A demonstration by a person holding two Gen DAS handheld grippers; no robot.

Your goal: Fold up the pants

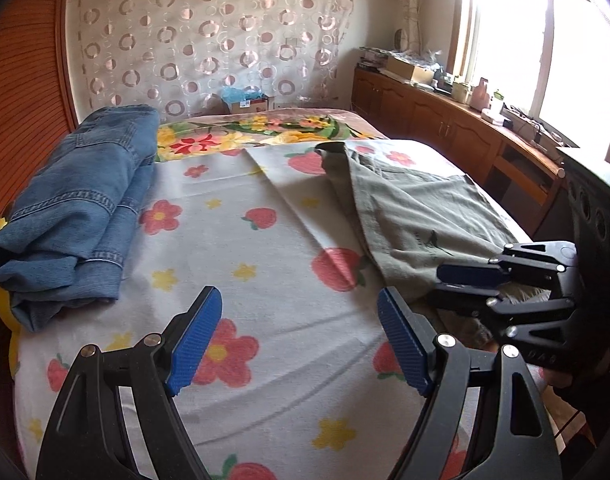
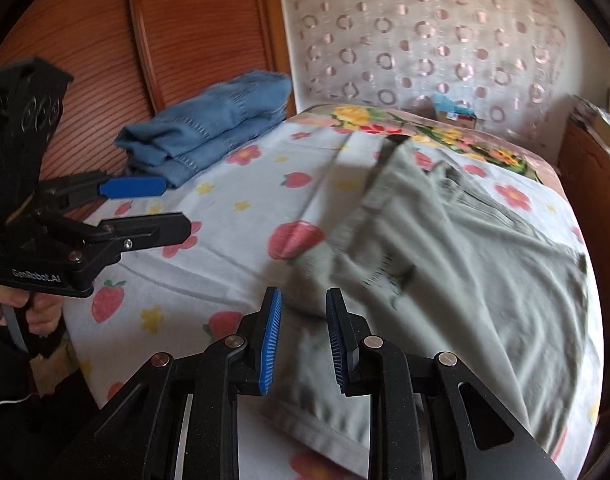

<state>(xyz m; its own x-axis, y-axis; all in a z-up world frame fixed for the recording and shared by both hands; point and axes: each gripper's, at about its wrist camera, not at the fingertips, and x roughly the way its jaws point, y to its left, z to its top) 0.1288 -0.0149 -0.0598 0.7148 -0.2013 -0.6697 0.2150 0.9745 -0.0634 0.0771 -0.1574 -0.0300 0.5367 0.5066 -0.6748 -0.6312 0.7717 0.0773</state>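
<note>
Grey-green pants lie spread on the right half of the bed; they also show in the left wrist view. My right gripper is open with a narrow gap, just above the pants' near hem, holding nothing; it shows in the left wrist view at the pants' near edge. My left gripper is wide open and empty over the bare flowered sheet, left of the pants; it also shows in the right wrist view.
Folded blue jeans lie at the bed's left edge by a wooden wardrobe. Wooden cabinets with clutter run under the window on the right. A cardboard box stands behind the bed.
</note>
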